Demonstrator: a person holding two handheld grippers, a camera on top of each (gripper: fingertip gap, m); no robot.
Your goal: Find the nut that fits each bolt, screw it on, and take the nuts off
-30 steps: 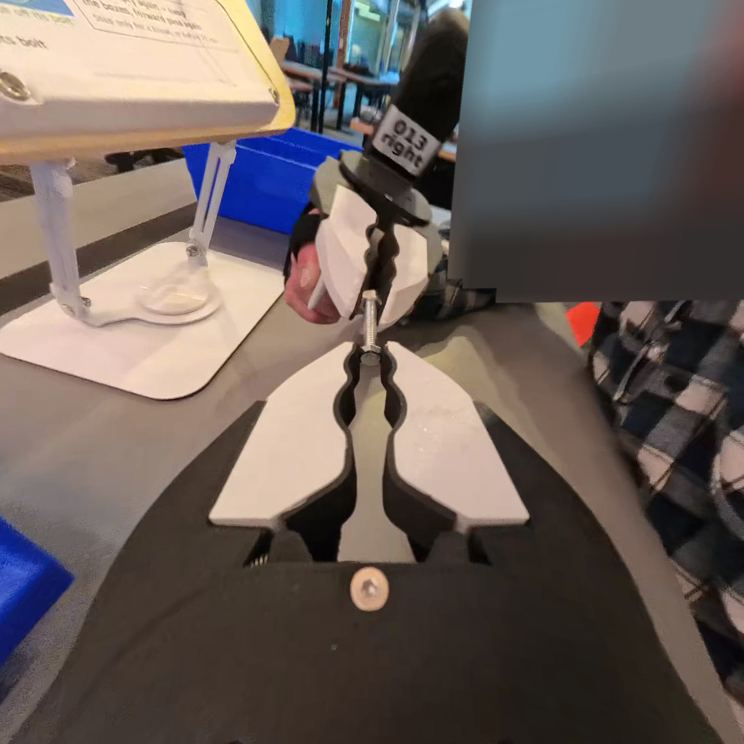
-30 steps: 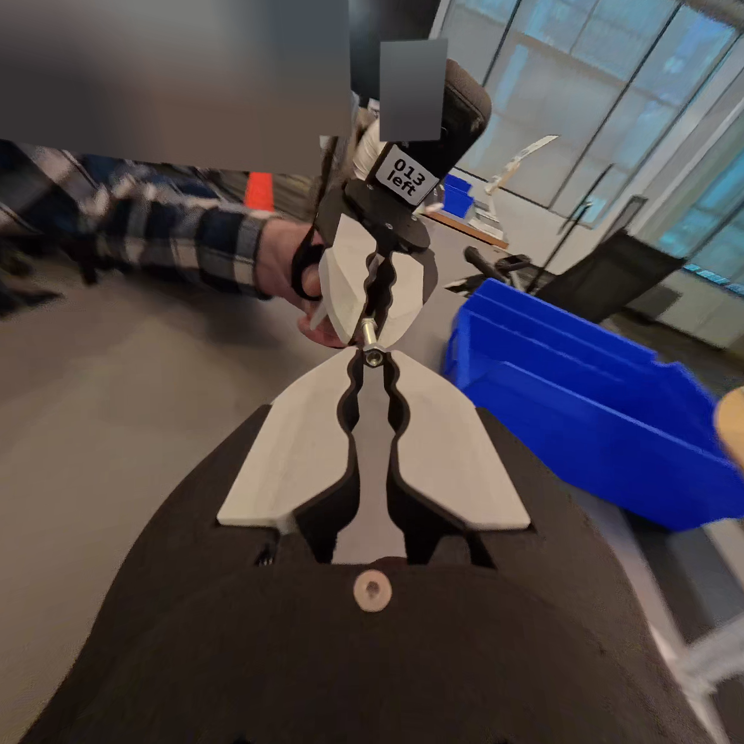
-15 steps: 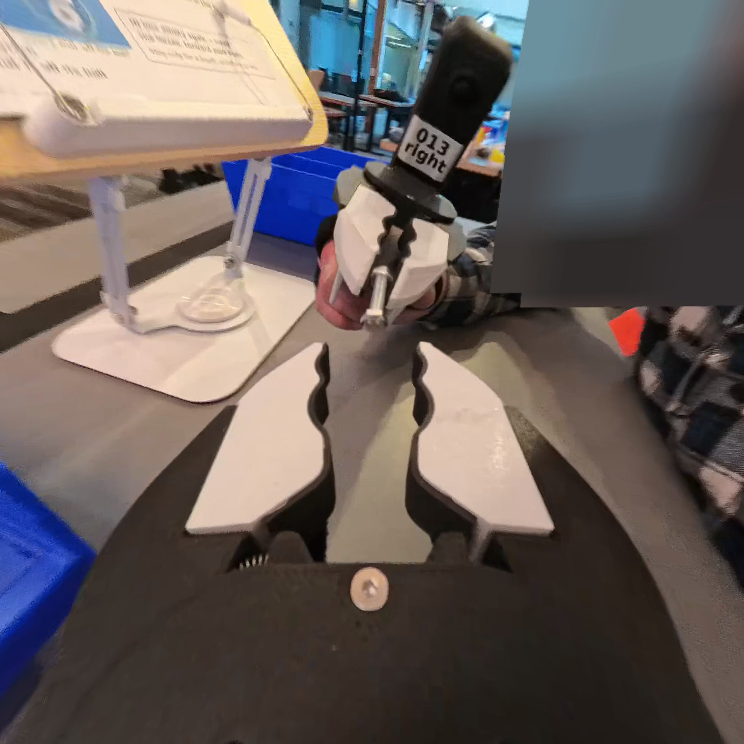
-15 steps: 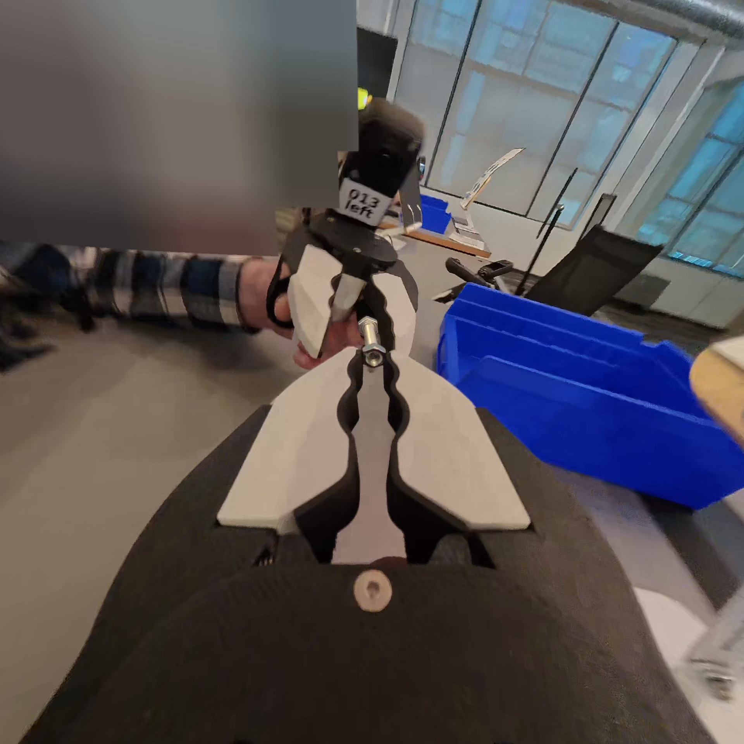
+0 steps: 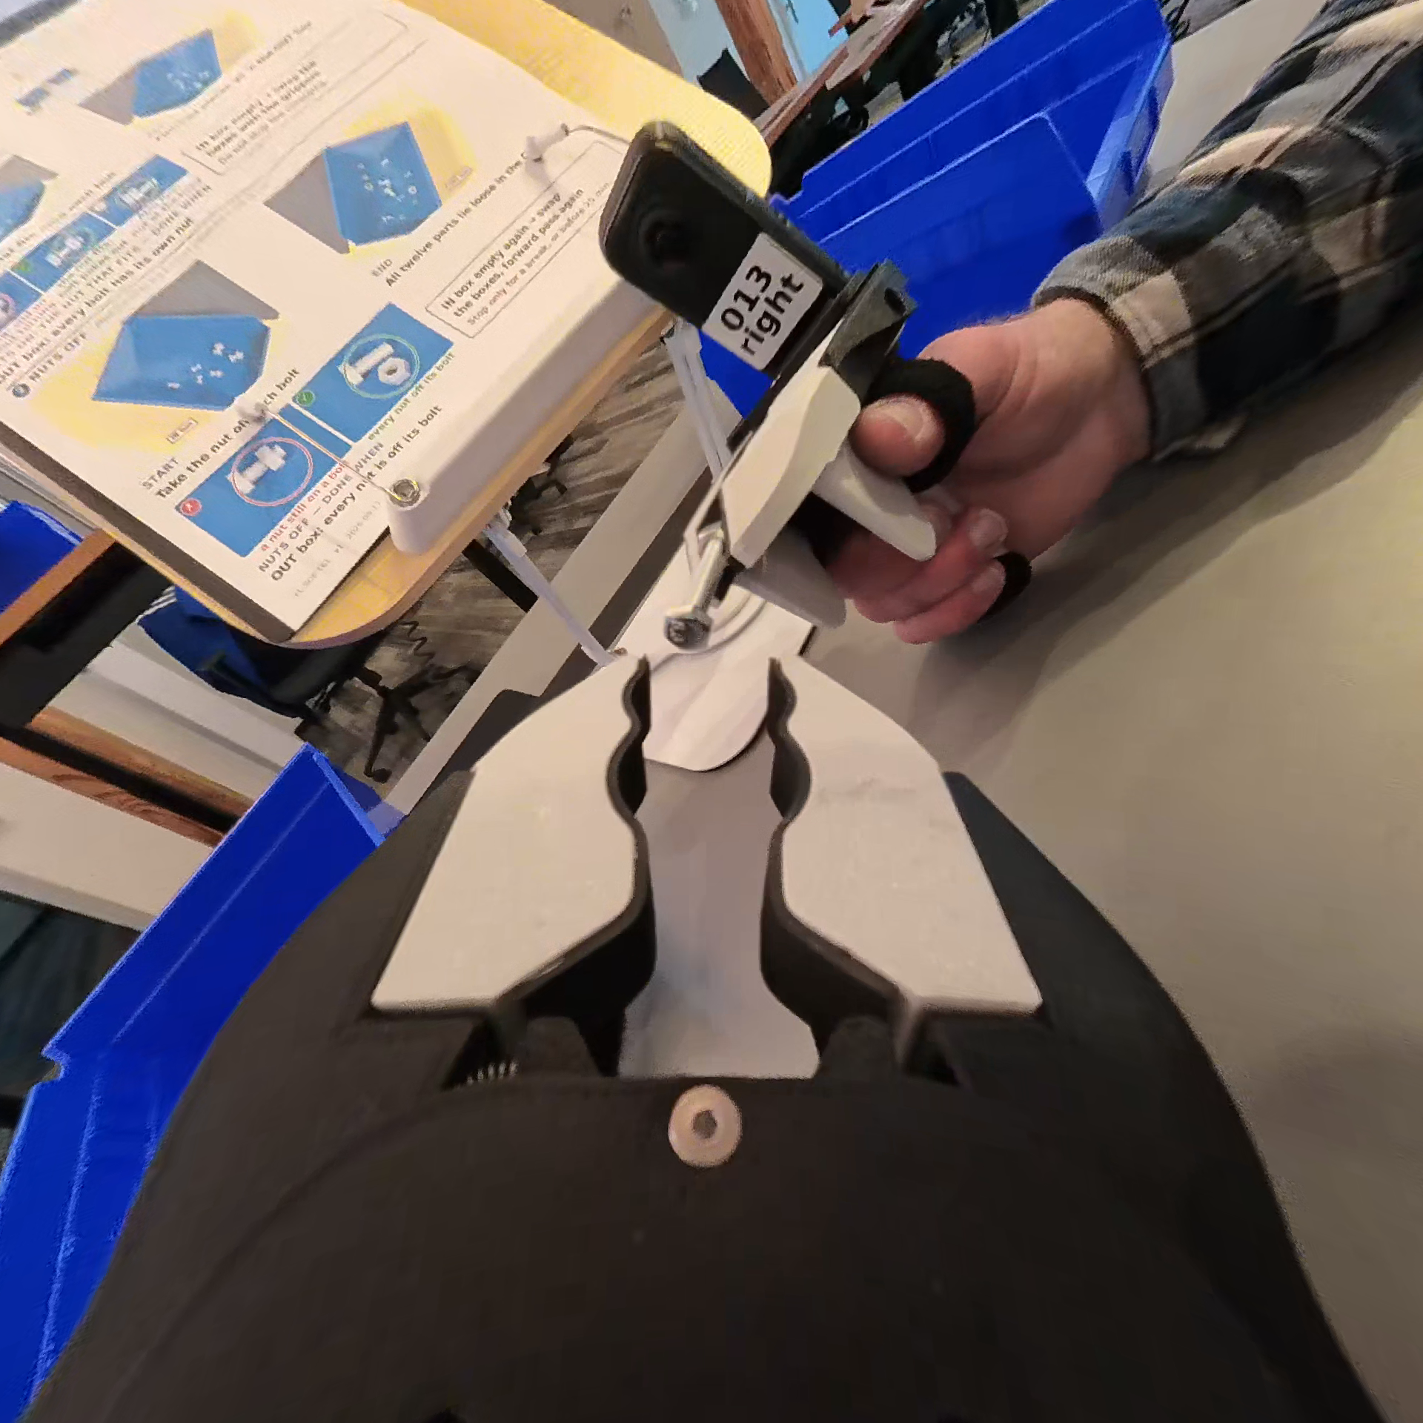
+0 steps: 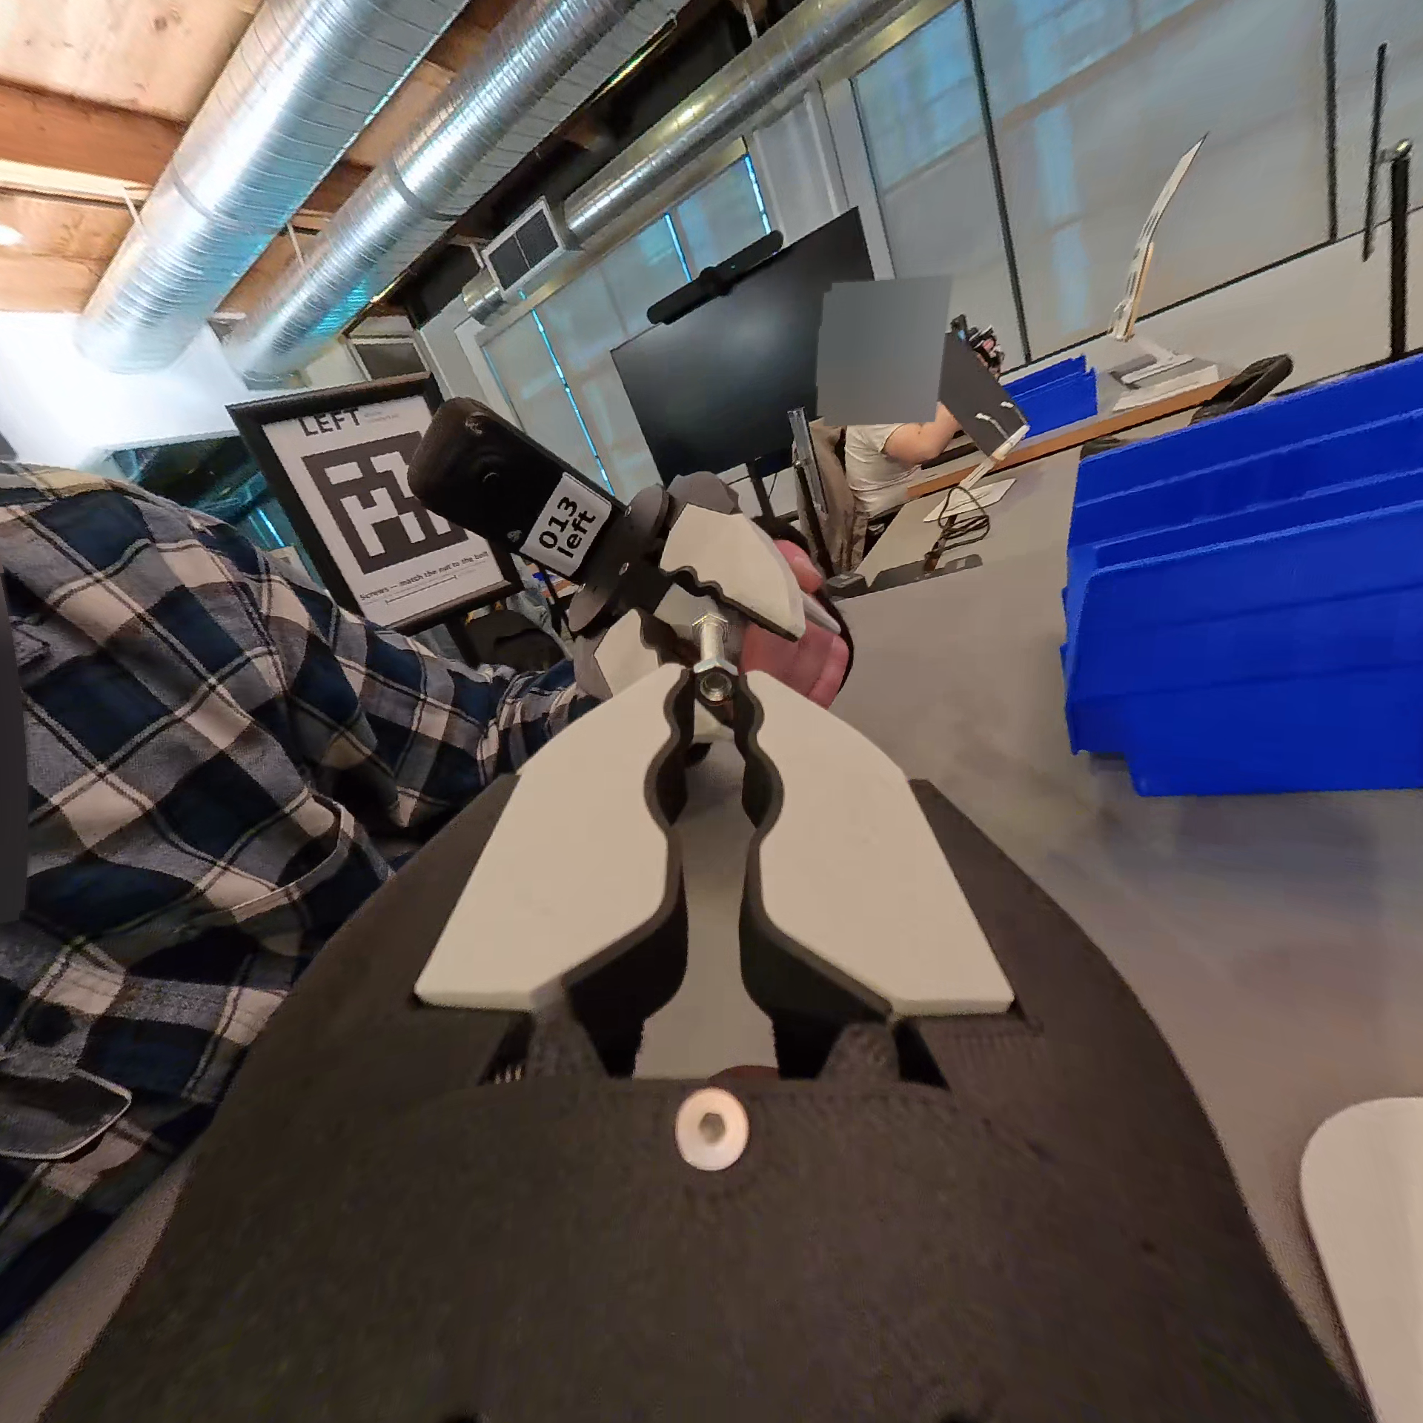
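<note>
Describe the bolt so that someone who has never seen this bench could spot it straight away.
Start at the grey table, in front of the stacked blue bins. There the right gripper pinches a silver bolt. It is the only metal piece between the two grippers, with a hex nut on it at the right gripper's tips.

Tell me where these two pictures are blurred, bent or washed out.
Left wrist view: the wide lens tilts and bends the table, and the instruction sheet is soft at the edge. Right wrist view: the ducts curve, the upper left corner is washed out, and the blue bins are smeared.
</note>
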